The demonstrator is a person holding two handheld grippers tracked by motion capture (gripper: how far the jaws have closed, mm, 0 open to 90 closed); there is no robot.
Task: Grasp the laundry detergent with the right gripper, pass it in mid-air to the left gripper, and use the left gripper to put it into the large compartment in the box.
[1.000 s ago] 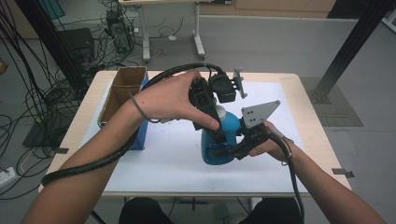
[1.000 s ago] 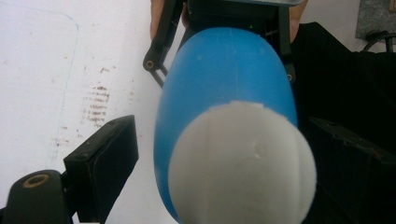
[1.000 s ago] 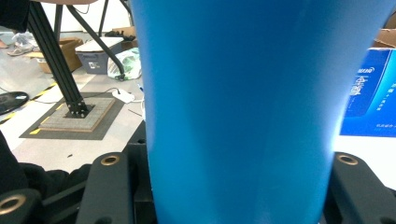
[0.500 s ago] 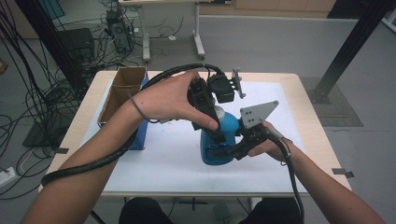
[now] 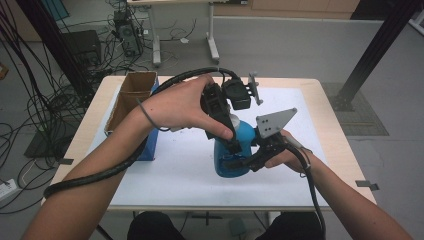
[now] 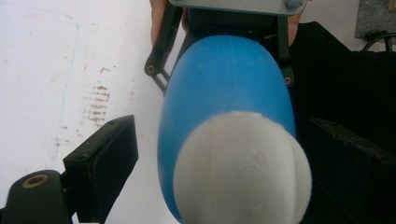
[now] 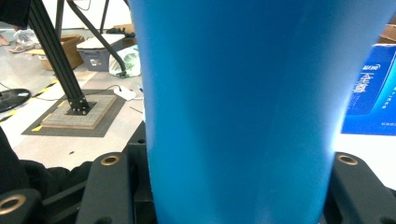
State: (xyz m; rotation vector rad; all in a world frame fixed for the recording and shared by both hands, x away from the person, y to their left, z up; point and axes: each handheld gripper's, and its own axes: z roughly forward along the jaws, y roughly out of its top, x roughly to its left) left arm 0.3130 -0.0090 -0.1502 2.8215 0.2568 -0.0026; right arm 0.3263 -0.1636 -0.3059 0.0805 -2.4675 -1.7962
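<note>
At mid-bench [image 5: 165, 185], on the white sheet: one blue plastic bottle with a white ribbed cap [image 5: 233, 150], standing upright, right of the brown cardboard box [image 5: 131, 95].

Right claw [image 5: 239, 162]: clenched across the bottle's lower body, jaws pressing both sides, steadying it.

Left claw [image 6: 219, 154]: hanging above the cap, jaws spread wide and standing clear of it on both sides, touching nothing.

Step judged in hand: taking hold of the cap. Advice: be centring the left claw over the cap, lowering squarely onto the ribs, closing evenly, while the right claw is keeping the bottle from tipping.
</note>
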